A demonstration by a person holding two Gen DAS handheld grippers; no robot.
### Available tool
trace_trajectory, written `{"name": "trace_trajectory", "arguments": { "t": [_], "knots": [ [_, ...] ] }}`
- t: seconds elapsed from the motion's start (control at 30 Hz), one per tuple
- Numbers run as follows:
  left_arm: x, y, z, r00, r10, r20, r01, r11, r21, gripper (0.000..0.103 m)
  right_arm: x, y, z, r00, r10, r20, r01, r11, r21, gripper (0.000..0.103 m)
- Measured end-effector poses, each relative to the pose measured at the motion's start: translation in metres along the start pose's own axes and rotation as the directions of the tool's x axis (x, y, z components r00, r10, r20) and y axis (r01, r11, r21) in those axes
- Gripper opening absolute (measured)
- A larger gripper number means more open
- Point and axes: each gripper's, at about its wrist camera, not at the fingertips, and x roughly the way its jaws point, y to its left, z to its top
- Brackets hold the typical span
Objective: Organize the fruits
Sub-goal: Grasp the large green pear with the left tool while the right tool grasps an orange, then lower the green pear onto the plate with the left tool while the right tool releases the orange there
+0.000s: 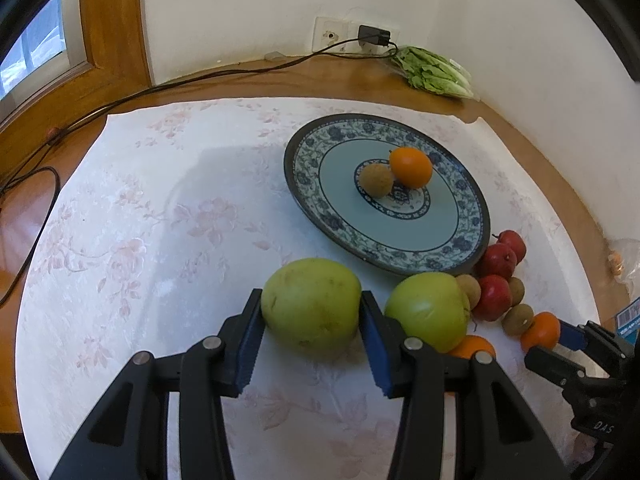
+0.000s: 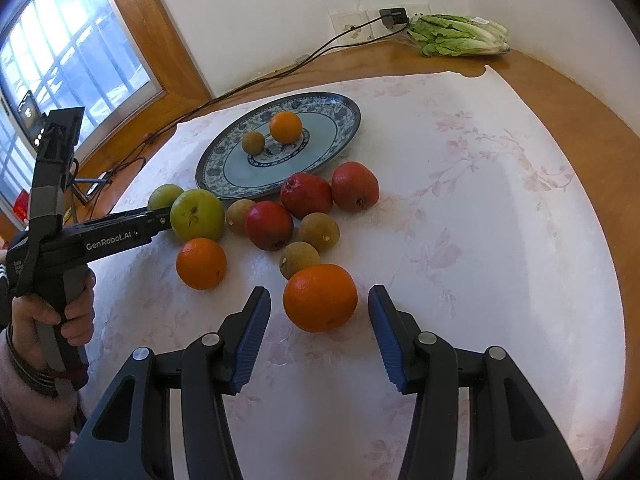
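Left gripper [image 1: 311, 326], our ribbed blue pads clamping a smooth green apple [image 1: 311, 307] on the floral cloth [image 1: 160, 208], right gripper [image 2: 319, 325] spread wide around a dimpled orange [image 2: 320, 297], near the glazed patterned plate [image 2: 340, 136]

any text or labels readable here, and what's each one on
"GenRobot.AI": white print on the side of the left hand-held gripper, seen from the right wrist view.
"DAS": partial white letters on the body of the right hand-held gripper, cut off at the frame edge.
Blue package at the table edge: barcode and print, too small to read.
Lettuce bag label: too blurred to read.
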Motion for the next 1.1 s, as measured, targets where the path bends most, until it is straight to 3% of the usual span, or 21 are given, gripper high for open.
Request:
{"name": "trace_trajectory", "arguments": {
  "t": [0.13,0.3,0.8,1.1],
  "knots": [
    [0.000,0.000,0.000,1.000,0.002,0.002,-0.002,1.000,0.002,0.048,0.000,0.000,0.000,1.000,-0.003,0.007,0.002,1.000,0.011,0.051],
    [0.000,-0.001,-0.001,1.000,0.006,0.004,-0.006,1.000,0.003,0.048,0.000,-0.002,0.000,1.000,-0.004,0.012,0.004,1.000,0.022,0.037],
    [-0.019,-0.006,-0.002,1.000,-0.020,0.022,0.020,1.000,-0.004,0.048,-0.017,0.002,0.004,0.998,-0.022,0.066,0.020,0.999,0.029,0.036],
    [-0.032,-0.007,0.011,0.999,-0.018,0.050,0.018,1.000,0.003,0.048,-0.025,0.009,0.018,0.997,0.020,0.076,-0.020,1.000,0.010,0.036]
  ]
}}
